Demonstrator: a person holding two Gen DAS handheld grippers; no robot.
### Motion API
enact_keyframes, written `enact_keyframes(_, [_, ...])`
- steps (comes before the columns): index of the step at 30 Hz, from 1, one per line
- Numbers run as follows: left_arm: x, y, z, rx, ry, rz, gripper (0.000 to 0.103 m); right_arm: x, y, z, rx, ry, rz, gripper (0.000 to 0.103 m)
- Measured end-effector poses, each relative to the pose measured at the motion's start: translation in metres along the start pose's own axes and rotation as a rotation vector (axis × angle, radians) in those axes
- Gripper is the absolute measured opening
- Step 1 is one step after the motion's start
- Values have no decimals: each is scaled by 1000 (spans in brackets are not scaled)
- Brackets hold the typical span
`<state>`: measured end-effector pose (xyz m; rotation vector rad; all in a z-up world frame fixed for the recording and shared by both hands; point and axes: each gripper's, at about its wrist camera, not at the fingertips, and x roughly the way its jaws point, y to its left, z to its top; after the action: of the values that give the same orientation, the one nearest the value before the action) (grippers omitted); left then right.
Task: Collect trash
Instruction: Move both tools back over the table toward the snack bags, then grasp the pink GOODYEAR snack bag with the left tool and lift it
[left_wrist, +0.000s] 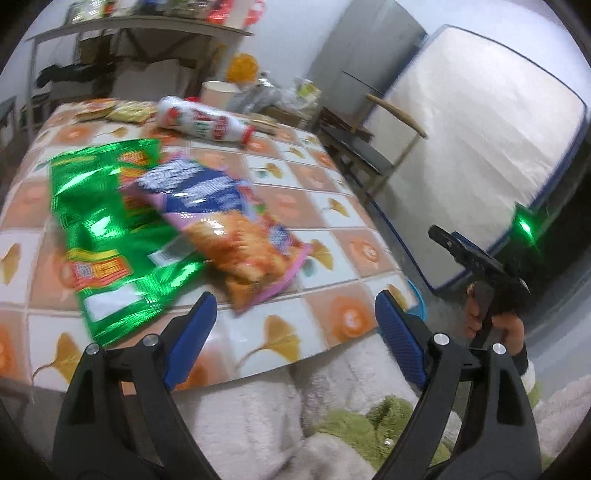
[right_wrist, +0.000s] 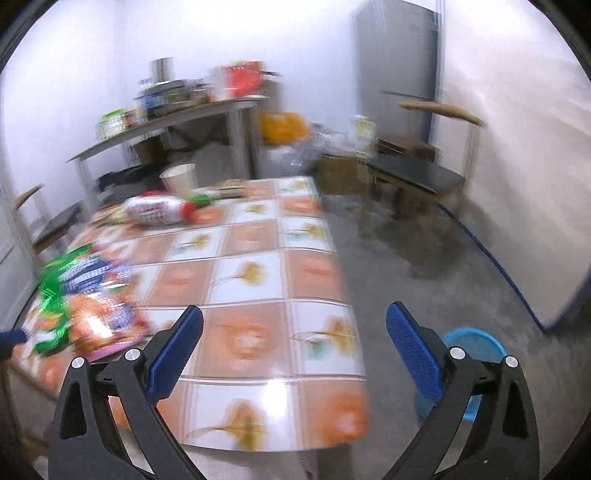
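While a green foil bag (left_wrist: 107, 236) lies flat on the tiled-pattern worktop (left_wrist: 332, 221), an orange and blue snack bag (left_wrist: 229, 225) rests partly on top of it, near the front edge. Farther back a white bottle with a red cap (left_wrist: 205, 123) lies on its side, with a pale cup (left_wrist: 218, 94) behind it. The left gripper (left_wrist: 295, 321) hovers just before the bags, fingers spread and empty. The right gripper (right_wrist: 293, 339) hangs over the worktop's corner, fingers spread wide, nothing between them. A blue basin (right_wrist: 476, 347) sits on the floor beside the worktop.

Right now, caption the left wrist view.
Open left tongs face an orange snack bag overlapping a green one.
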<state>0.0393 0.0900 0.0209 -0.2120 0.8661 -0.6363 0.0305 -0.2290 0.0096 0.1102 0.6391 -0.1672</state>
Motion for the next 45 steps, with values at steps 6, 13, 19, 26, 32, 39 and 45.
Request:
enact_keyframes(6, [-20,58,5,-169,-67,78,83,13,83,7,-148,12,167,96])
enact_keyframes(13, [-35,101,9,-282,-135,144,83,39,157,6,-226,112,314,96])
enact_keyframes(19, [-30,98,18,-272,-160,5,83,55,163,7,-187,148,335,96])
enact_keyframes(26, [-1,78,36,-228,-131,-67,79,70,120,17,12,182,357,95])
enact_keyframes(32, [22,69,40,-201,-76,-49,72,83,93,23,133,221,373,87])
enact_keyframes(39, [18,76,47,-202,-73,-35,72,91,86,36,160,221,382,85])
enact_keyframes(45, [18,82,56,-205,-67,-26,72,98,89,54,150,210,388,85])
